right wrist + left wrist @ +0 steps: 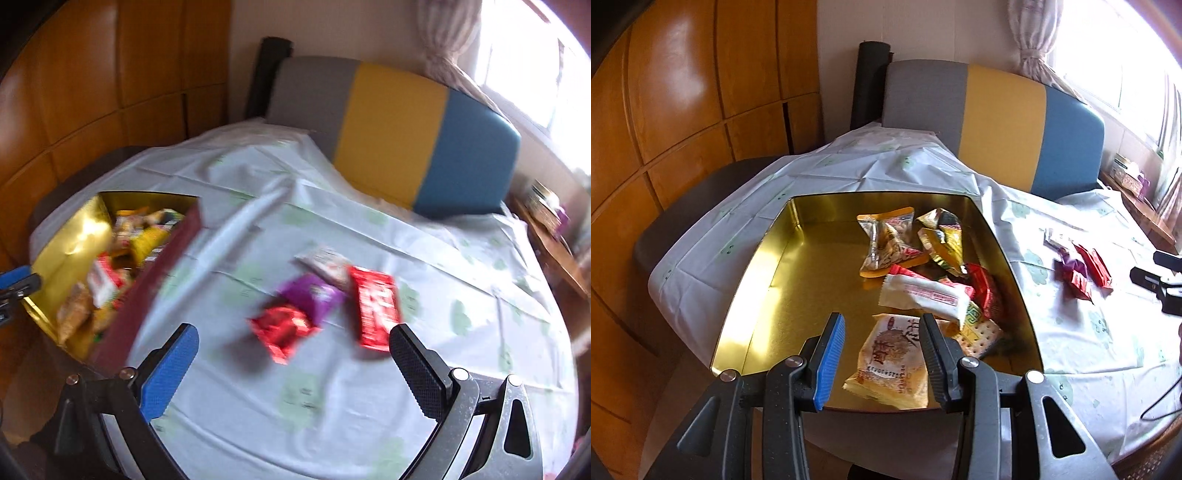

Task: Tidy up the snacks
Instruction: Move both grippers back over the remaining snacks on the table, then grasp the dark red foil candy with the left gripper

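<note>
A gold tin box (764, 295) sits on the table and holds several snack packets. My left gripper (882, 325) is open above its near edge, over an orange-yellow cake packet (894, 365); a white wafer packet (923, 295) lies just beyond. In the right wrist view the box (70, 243) is at the left. My right gripper (293, 339) is open and empty above the tablecloth. In front of it lie a small red packet (282, 328), a purple packet (312, 295), a long red packet (375, 306) and a white packet (325, 264). The same loose packets (1078, 269) show right of the box in the left wrist view.
A white cloth with green prints (295, 398) covers the round table. A grey, yellow and blue chair back (997, 125) stands behind it. Wooden cabinets (683, 110) are at the left. A side shelf with small items (1130, 181) is by the window at the right.
</note>
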The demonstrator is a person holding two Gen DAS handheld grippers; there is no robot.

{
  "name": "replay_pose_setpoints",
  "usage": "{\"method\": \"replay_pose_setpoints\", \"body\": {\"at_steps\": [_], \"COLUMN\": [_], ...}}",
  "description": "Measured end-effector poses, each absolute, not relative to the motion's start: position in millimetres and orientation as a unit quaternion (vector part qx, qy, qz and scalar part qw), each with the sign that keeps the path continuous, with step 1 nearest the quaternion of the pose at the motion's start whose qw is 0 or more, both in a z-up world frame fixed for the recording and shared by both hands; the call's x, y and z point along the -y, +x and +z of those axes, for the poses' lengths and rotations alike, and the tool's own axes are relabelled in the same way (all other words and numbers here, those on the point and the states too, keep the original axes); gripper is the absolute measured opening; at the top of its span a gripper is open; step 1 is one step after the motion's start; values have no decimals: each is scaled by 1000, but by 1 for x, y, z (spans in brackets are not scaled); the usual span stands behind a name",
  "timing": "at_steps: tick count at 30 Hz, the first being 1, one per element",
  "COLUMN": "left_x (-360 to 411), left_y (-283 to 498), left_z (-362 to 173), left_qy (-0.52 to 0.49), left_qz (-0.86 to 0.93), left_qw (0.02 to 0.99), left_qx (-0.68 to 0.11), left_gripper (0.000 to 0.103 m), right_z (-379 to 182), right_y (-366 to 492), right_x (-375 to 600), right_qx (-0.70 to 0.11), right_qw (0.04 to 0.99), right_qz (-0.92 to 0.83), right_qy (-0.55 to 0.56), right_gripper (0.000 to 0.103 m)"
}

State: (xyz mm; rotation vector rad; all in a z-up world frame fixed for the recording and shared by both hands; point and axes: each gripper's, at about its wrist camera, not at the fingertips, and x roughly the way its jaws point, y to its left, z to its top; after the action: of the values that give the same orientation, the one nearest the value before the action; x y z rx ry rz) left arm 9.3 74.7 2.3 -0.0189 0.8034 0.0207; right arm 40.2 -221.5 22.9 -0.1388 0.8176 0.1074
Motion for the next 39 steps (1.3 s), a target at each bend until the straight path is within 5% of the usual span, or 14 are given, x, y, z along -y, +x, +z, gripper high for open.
{"method": "replay_pose_setpoints", "body": {"at_steps": [11, 28, 31, 39], "left_x": [-37, 104, 133, 175], "left_y": [14, 63, 78, 122], "left_z": [9, -5, -16, -45], "left_qy": [32, 67, 92, 124], "left_qz": [-30, -204, -219, -225], "left_qw": [919, 865, 851, 829], "left_qx": [-392, -454, -468, -497], "left_gripper": [42, 43, 55, 65], "right_z": [-20, -18, -15, -11], "right_y": [66, 61, 61, 62], "right_x": [345, 387, 383, 378], "right_qx": [-473, -464, -461, -460], "right_qw": [875, 850, 854, 857], "right_qz": [-56, -92, -84, -65], "right_qy": [88, 232, 225, 222], "right_gripper": [103, 103, 103, 103]}}
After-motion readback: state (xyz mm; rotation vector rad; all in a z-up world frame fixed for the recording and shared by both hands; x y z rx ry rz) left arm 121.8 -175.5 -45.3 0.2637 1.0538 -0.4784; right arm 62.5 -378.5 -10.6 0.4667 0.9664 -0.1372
